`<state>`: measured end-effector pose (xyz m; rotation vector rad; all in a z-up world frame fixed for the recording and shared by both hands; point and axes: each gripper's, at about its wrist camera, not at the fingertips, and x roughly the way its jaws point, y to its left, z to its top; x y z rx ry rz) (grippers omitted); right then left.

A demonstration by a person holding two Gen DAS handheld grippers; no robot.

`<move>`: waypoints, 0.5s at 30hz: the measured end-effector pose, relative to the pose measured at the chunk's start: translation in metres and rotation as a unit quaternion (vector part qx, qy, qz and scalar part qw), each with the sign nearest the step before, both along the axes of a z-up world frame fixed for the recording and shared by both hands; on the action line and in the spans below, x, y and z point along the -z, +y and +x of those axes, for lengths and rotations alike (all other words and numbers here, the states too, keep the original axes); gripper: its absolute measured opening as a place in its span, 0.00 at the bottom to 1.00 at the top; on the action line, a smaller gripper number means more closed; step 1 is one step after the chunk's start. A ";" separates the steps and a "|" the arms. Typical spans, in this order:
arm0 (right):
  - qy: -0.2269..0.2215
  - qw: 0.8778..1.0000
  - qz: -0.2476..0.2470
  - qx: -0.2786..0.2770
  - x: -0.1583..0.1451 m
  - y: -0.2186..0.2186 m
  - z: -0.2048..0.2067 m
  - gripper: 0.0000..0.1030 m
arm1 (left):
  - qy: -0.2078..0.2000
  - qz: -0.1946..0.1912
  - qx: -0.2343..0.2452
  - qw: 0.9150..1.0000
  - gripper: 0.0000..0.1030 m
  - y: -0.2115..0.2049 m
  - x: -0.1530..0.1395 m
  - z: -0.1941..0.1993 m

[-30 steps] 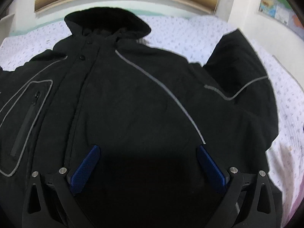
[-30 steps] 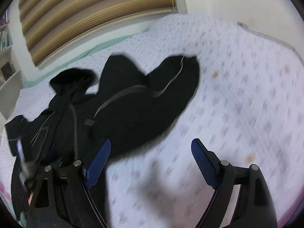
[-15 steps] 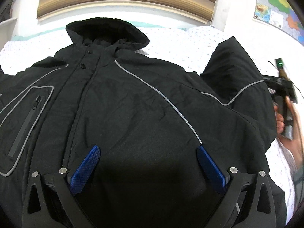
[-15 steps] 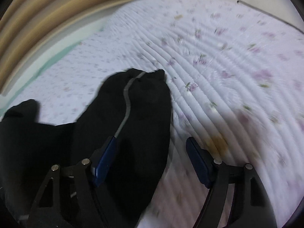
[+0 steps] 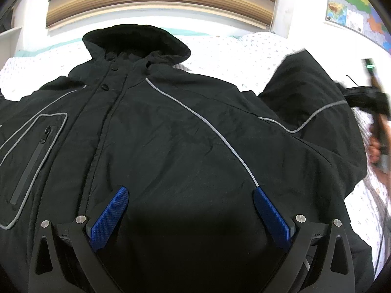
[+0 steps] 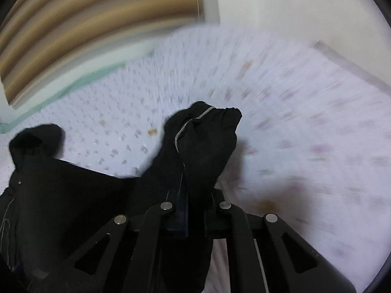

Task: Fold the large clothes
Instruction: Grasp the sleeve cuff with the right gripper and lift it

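Jaws of the right gripper pinch the black jacket's sleeve, whose cuff points to 12 o'clock; the left gripper hangs spread wide over the jacket – spread flat on the floral bedsheet

Floral bedsheet, striped blind, white wall, map.

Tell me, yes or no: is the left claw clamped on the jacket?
No: the left claw stands wide open, its blue pads apart over the black jacket with no fabric pinched between them.
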<state>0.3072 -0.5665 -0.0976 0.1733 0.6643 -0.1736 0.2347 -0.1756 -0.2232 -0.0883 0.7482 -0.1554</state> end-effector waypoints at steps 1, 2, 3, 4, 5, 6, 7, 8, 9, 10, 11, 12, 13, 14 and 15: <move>-0.009 1.000 -0.011 0.009 -0.013 -0.002 -0.020 0.09 | 0.001 0.001 0.000 1.000 0.99 0.000 0.000 0.000; -0.019 0.999 -0.023 0.022 -0.025 -0.004 -0.039 0.09 | 0.002 0.001 0.000 1.000 0.99 0.000 0.000 0.000; -0.031 0.998 -0.033 0.040 -0.039 -0.010 -0.063 0.09 | 0.002 0.001 0.000 1.000 0.99 0.000 -0.001 0.000; -0.039 0.997 -0.035 0.061 -0.049 -0.018 -0.084 0.09 | 0.003 0.001 0.000 1.000 0.99 0.000 -0.001 0.000; -0.044 0.995 -0.034 0.080 -0.056 -0.027 -0.100 0.09 | 0.004 0.002 0.000 1.000 0.99 0.000 -0.001 0.000; -0.046 0.994 -0.033 0.096 -0.059 -0.035 -0.115 0.09 | 0.005 0.002 0.000 1.000 0.99 0.000 -0.001 0.001; -0.046 0.992 -0.034 0.113 -0.060 -0.043 -0.129 0.09 | 0.005 0.003 0.000 1.000 0.99 0.000 -0.001 0.001; -0.041 0.991 -0.033 0.122 -0.059 -0.049 -0.139 0.09 | 0.006 0.003 0.000 1.000 0.99 0.000 -0.001 0.001; -0.028 0.992 -0.021 0.122 -0.052 -0.056 -0.145 0.09 | 0.007 0.005 0.000 1.000 0.99 0.000 -0.001 0.002; -0.009 0.992 -0.008 0.124 -0.040 -0.061 -0.147 0.09 | 0.007 0.006 0.000 1.000 0.99 -0.001 0.000 0.002; 0.003 0.992 -0.001 0.128 -0.032 -0.064 -0.146 0.09 | 0.008 0.007 0.000 1.000 0.99 -0.001 0.000 0.002; 0.020 0.991 0.012 0.135 -0.018 -0.068 -0.143 0.09 | 0.009 0.008 0.001 1.000 0.99 -0.001 0.000 0.002; 0.029 0.990 0.025 0.136 -0.008 -0.071 -0.141 0.09 | 0.009 0.009 0.001 1.000 0.99 -0.001 0.000 0.003; 0.035 0.989 0.041 0.135 0.000 -0.073 -0.138 0.09 | 0.010 0.011 0.001 1.000 0.99 -0.001 0.001 0.003; 0.035 0.989 0.059 0.130 0.007 -0.075 -0.137 0.09 | 0.011 0.012 0.001 1.000 0.99 -0.001 0.001 0.003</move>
